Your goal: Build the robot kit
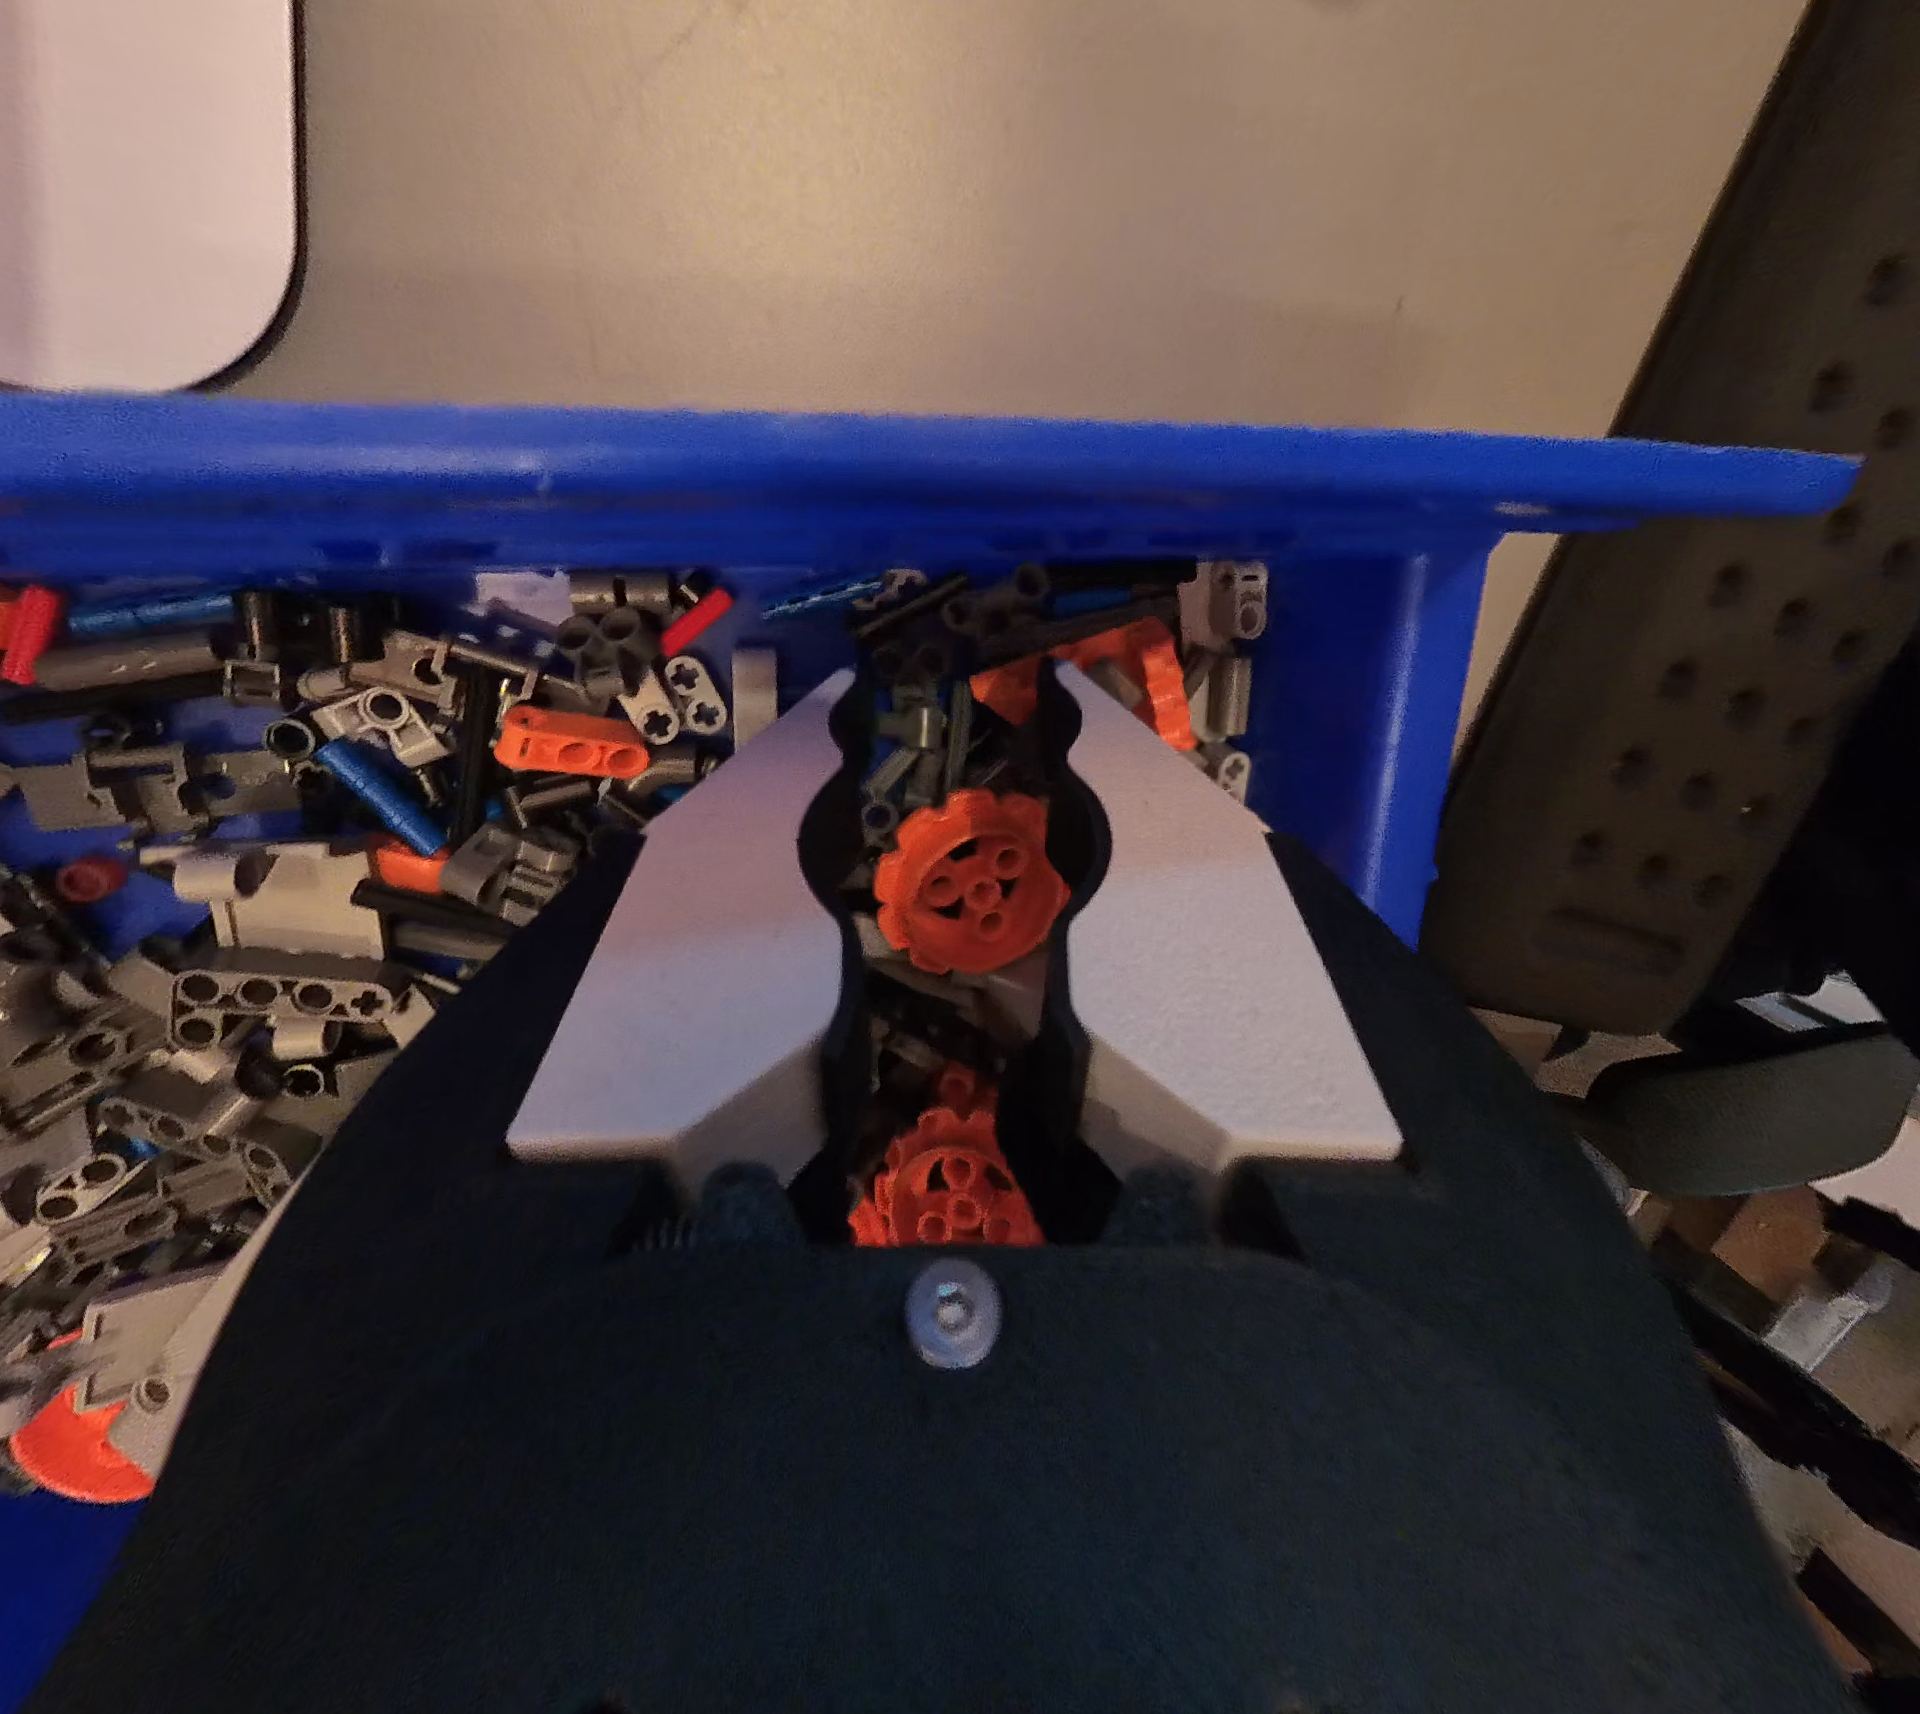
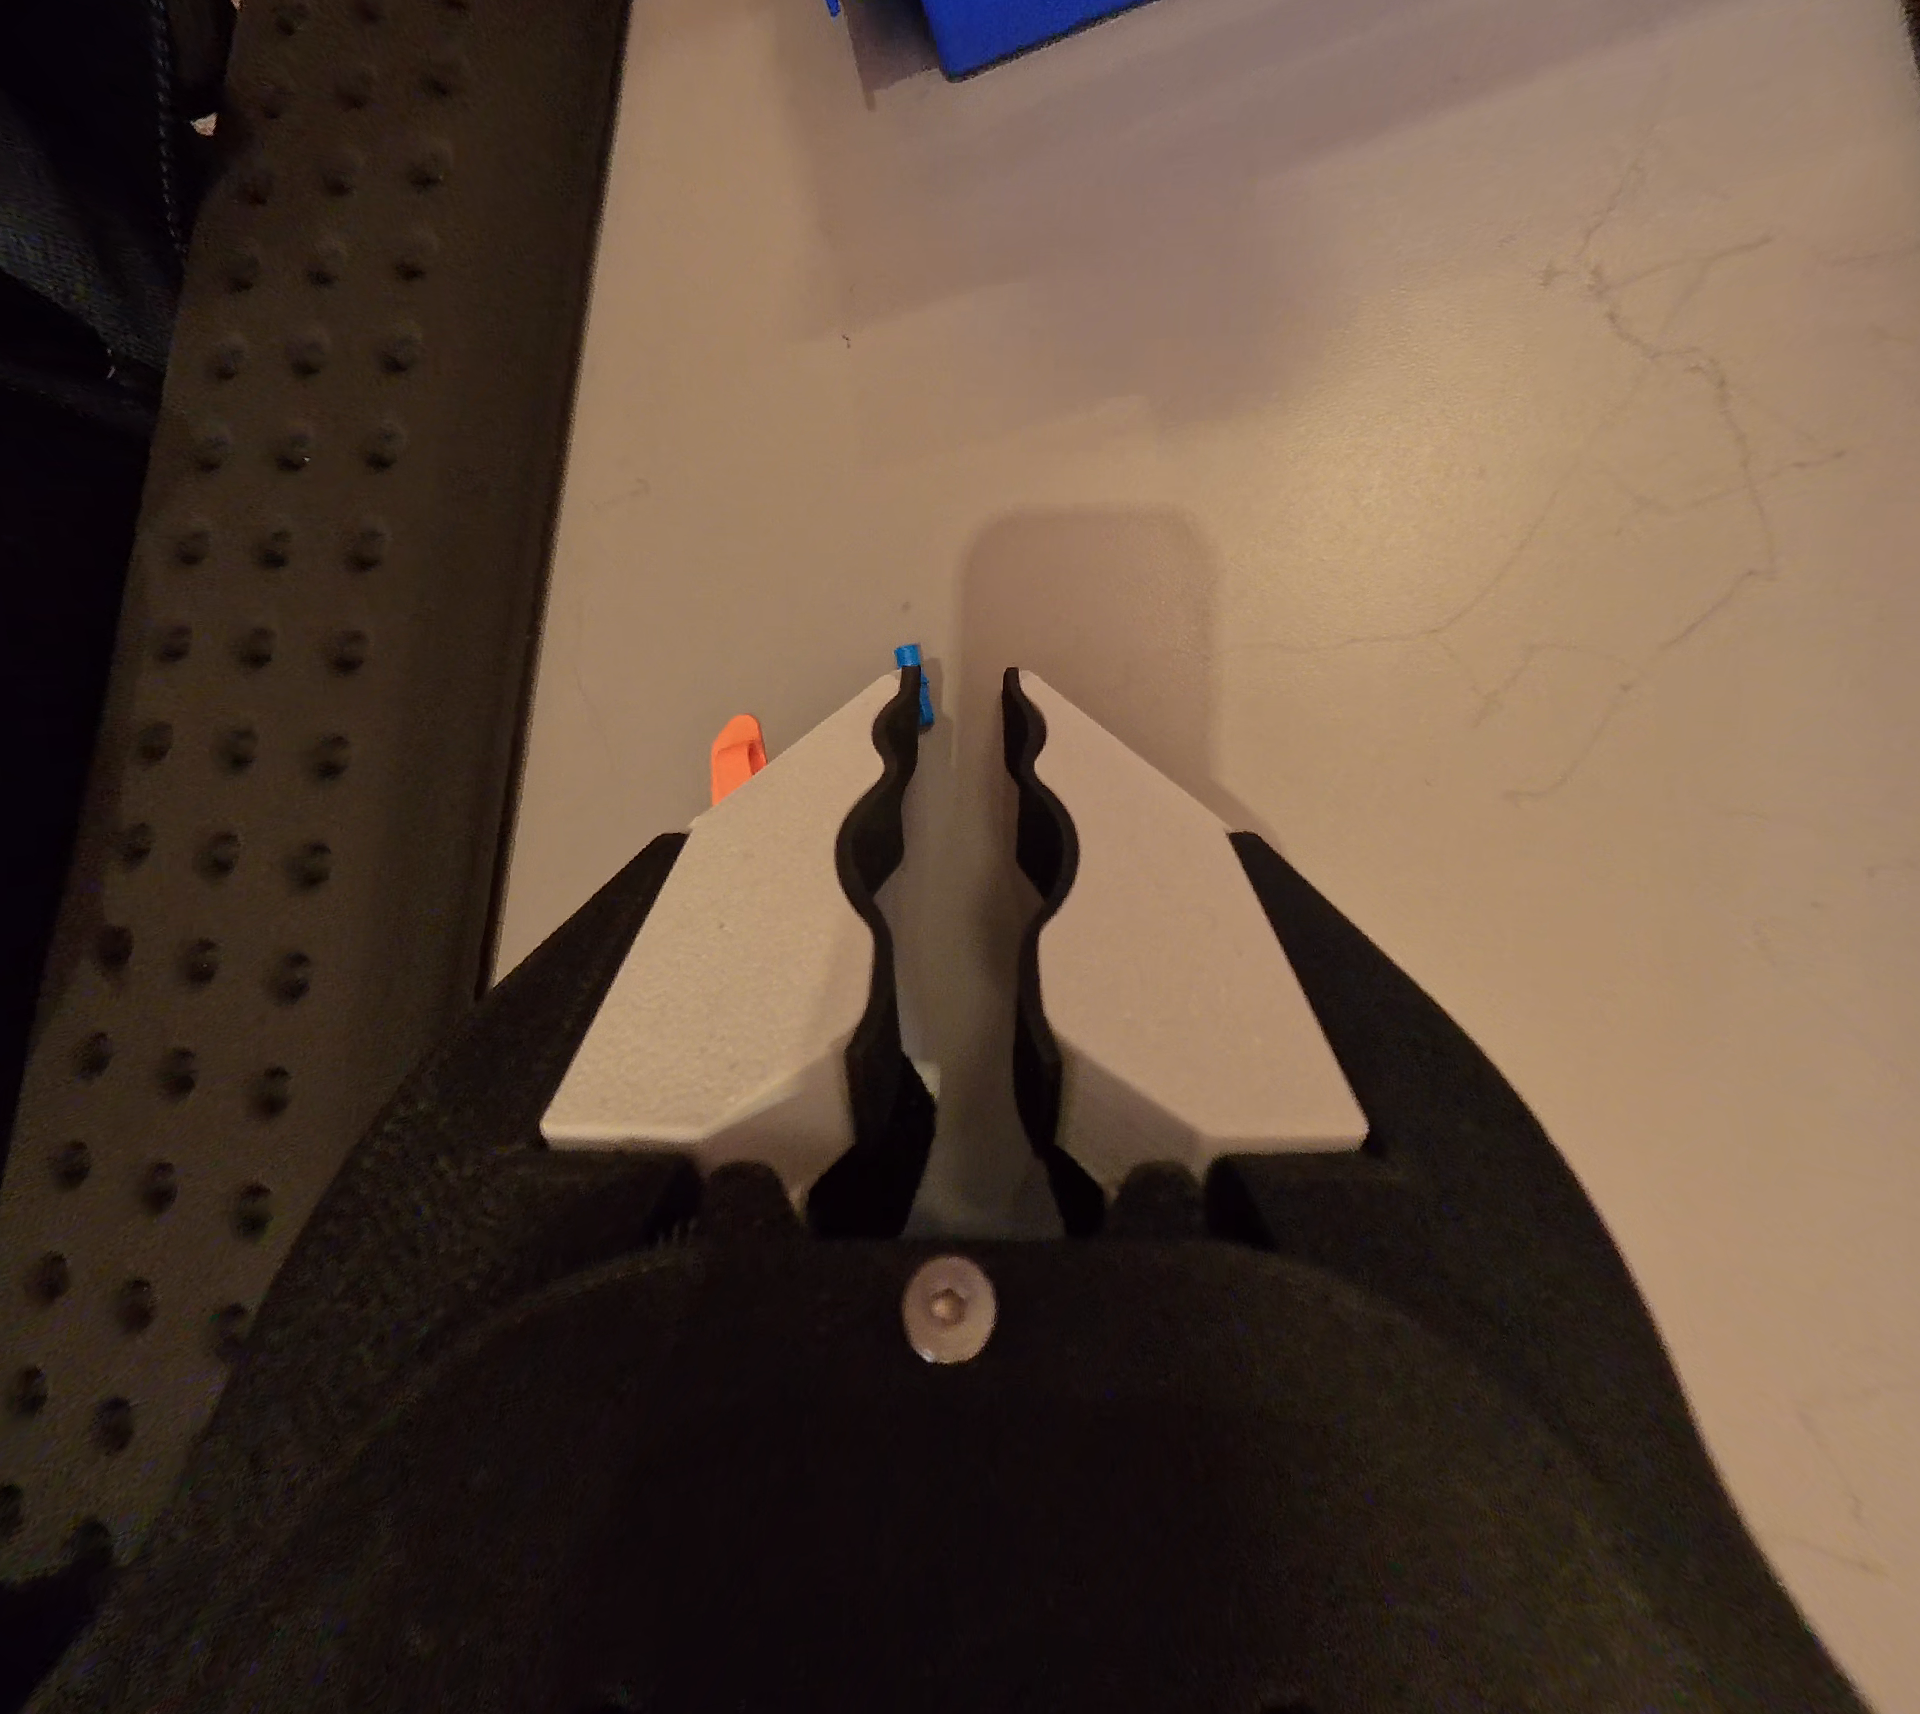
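Left wrist view: the left gripper (image 1: 956, 688) hangs over the near right corner of a blue bin (image 1: 935, 480) heaped with grey, black, blue and orange construction-toy parts; its fingers stand apart with nothing between them. Directly below the gap lies an orange gear (image 1: 971, 880), flat on the heap, round with a toothed rim and a ring of holes about its centre; a second orange gear (image 1: 945, 1186) shows nearer the gripper's base. An orange beam (image 1: 571, 742) lies to the left among grey connectors. Any grasp here would, by judgement, need the fingertips to straddle one toothed rim squarely and descend straight, since loose pins and axles crowd every side and could be caught or jam the closing. Right wrist view: the right gripper (image 2: 961, 677) is low over the pale bench (image 2: 1455, 417), fingers slightly apart and empty. A small blue pin (image 2: 912, 677) lies at the tip of the finger seen on the left; whether it touches cannot be told. A small orange piece (image 2: 738, 765) lies just beside that finger, near a dark dimpled mat (image 2: 312, 521).
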Demonstrator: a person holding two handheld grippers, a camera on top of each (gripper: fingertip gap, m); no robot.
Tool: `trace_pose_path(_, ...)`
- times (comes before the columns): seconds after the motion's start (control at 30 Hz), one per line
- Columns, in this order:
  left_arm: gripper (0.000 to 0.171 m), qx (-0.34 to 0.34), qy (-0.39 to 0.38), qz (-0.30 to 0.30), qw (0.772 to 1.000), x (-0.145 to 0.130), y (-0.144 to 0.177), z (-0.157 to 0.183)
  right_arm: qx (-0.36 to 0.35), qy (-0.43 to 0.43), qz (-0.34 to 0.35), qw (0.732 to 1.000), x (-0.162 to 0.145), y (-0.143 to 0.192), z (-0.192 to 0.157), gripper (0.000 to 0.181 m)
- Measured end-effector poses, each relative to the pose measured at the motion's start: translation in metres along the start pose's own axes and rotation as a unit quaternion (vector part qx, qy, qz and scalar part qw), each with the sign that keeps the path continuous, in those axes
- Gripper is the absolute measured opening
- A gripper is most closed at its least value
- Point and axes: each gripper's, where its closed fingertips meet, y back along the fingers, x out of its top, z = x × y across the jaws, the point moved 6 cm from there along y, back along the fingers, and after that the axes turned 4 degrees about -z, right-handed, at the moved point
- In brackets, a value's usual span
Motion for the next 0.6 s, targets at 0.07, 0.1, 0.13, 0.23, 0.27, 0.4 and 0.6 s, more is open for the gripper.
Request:
trace_pose_path(0.07,0.027,0.017,0.005,-0.007,1.000,-0.005,0.002,-0.006,0.000,0.000,0.000,1.000,0.000,0.000,0.000,0.013)
trace_pose_path(0.1,0.027,0.014,0.010,-0.006,1.000,-0.007,0.003,-0.008,0.000,0.000,0.000,1.000,0.000,0.000,0.000,0.014)
trace_pose_path(0.13,0.028,0.012,0.016,-0.002,1.000,-0.008,0.005,-0.009,0.000,0.000,0.000,1.000,0.000,0.000,0.000,0.014)
trace_pose_path(0.23,0.027,0.027,0.023,-0.009,0.999,-0.011,0.008,-0.014,0.000,0.000,0.000,1.000,0.000,0.000,0.000,0.013)
trace_pose_path(0.27,0.029,0.017,0.019,-0.003,1.000,-0.010,0.009,-0.011,0.001,0.000,0.000,1.000,0.000,0.000,0.000,0.013)
trace_pose_path(0.4,0.037,-0.018,-0.005,0.019,1.000,-0.001,0.009,0.005,0.001,-0.001,0.000,1.000,0.000,0.000,0.000,0.014)
trace_pose_path(0.6,0.023,-0.015,-0.009,0.007,1.000,0.000,0.003,0.011,0.000,0.000,-0.001,1.000,0.000,0.000,0.000,0.014)
